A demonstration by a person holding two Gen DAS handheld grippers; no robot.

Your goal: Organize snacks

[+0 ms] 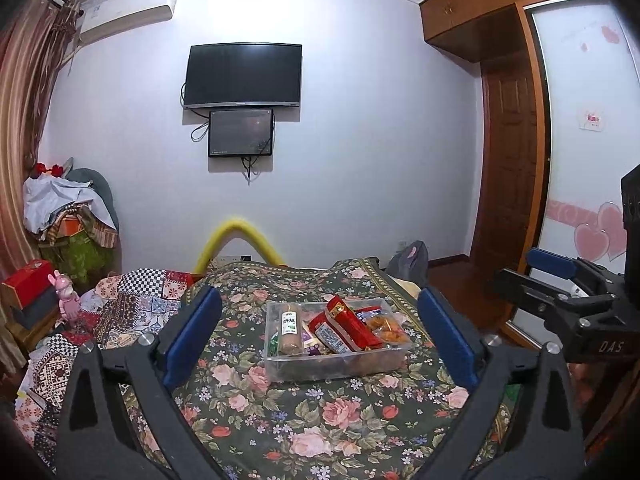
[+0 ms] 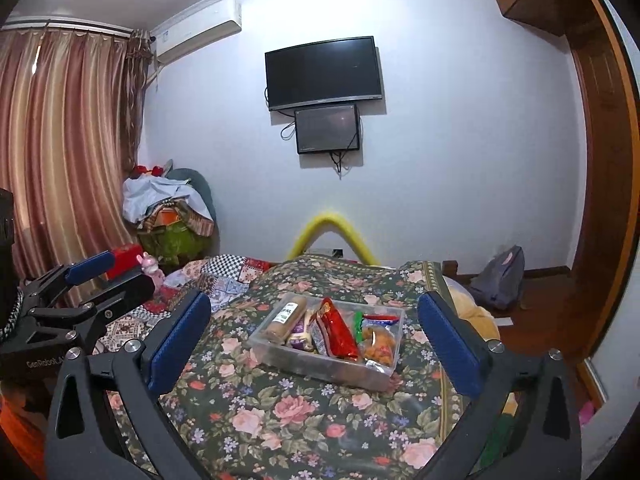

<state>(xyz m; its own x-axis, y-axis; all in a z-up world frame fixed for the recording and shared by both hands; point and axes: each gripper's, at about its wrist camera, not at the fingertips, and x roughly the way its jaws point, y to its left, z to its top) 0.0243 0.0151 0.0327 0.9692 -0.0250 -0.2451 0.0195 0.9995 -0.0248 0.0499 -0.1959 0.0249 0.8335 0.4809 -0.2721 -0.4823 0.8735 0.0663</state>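
A clear plastic box [image 1: 384, 365] [image 2: 320, 370] sits on the floral bedspread [image 1: 280, 420] [image 2: 260, 412]. It holds a brown sausage stick [image 1: 291, 330] [image 2: 285, 318], a red packet [image 1: 352, 325] [image 2: 336, 330], an orange snack bag [image 1: 388, 327] [image 2: 378, 344] and other small packets. My left gripper [image 1: 320, 336] is open and empty, short of the box. My right gripper [image 2: 316, 340] is open and empty, also short of the box. Each gripper shows in the other's view, the right one [image 1: 536, 276] and the left one [image 2: 104, 276].
A patchwork quilt [image 1: 120, 312] [image 2: 224, 276] and a pink toy rabbit [image 1: 66, 300] lie left of the bedspread. A yellow foam arch [image 1: 240, 236] [image 2: 332, 232] stands behind the bed. A wooden door [image 1: 508, 160] and a backpack [image 2: 500, 276] are at the right.
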